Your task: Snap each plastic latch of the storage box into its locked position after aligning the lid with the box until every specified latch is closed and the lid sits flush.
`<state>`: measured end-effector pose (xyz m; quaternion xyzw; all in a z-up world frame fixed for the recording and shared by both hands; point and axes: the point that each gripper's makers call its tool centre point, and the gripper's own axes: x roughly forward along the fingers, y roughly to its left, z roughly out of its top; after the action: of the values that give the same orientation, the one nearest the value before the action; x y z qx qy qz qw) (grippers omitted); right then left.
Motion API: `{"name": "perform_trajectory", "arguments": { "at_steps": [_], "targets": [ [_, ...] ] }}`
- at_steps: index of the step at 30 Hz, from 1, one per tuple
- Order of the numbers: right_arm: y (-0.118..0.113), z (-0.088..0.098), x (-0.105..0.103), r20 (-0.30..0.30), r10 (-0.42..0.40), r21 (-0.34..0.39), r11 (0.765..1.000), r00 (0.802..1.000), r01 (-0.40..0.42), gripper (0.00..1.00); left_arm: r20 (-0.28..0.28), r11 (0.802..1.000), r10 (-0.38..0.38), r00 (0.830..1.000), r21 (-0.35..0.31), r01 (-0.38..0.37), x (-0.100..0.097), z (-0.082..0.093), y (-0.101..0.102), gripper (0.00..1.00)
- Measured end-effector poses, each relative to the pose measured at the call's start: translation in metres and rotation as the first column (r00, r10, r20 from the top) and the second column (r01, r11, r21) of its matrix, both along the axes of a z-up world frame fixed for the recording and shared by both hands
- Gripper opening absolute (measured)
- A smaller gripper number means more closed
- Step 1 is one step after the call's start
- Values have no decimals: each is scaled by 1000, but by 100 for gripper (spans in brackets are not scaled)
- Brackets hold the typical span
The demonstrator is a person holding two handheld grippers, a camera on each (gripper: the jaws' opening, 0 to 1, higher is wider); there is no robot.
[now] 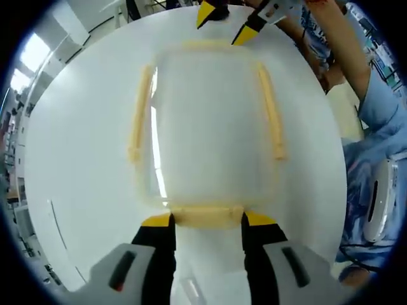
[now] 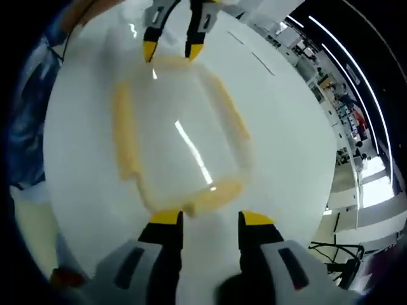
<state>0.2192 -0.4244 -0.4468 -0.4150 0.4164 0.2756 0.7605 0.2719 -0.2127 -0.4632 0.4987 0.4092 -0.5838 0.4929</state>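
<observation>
In the left gripper view, the left tongs [image 1: 206,220] stand spread apart, their yellow tips flanking the near end latch [image 1: 205,215] of the storage box [image 1: 206,136]; contact cannot be confirmed. The box sits mid-way on the white round surface [image 1: 76,159], its clear lid [image 1: 210,114] on top. Yellow side latches [image 1: 272,111] run along both long edges. Beyond the far end, the right tongs [image 1: 222,22] hang with tips apart.

In the right gripper view, the right tongs [image 2: 205,222] are parted, holding nothing, just short of the nearest end latch [image 2: 213,194]. A person's sleeve [image 1: 375,108] shows beyond the surface edge.
</observation>
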Motion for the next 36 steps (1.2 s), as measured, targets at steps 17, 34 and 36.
{"name": "perform_trajectory", "arguments": {
  "at_steps": [17,34,36],
  "targets": [
    [2,-10,16,-310,138,4,990,941,-143,38,-3,999,-47,999,-4,47,-3,0,0,41],
    [10,-21,20,-488,272,-33,944,830,-329,41,-8,999,-54,999,3,54,0,-3,-1,41],
    [9,-20,21,-488,282,-22,942,826,-334,41,-11,999,-53,999,-10,53,1,-3,-1,41]
  ]
}}
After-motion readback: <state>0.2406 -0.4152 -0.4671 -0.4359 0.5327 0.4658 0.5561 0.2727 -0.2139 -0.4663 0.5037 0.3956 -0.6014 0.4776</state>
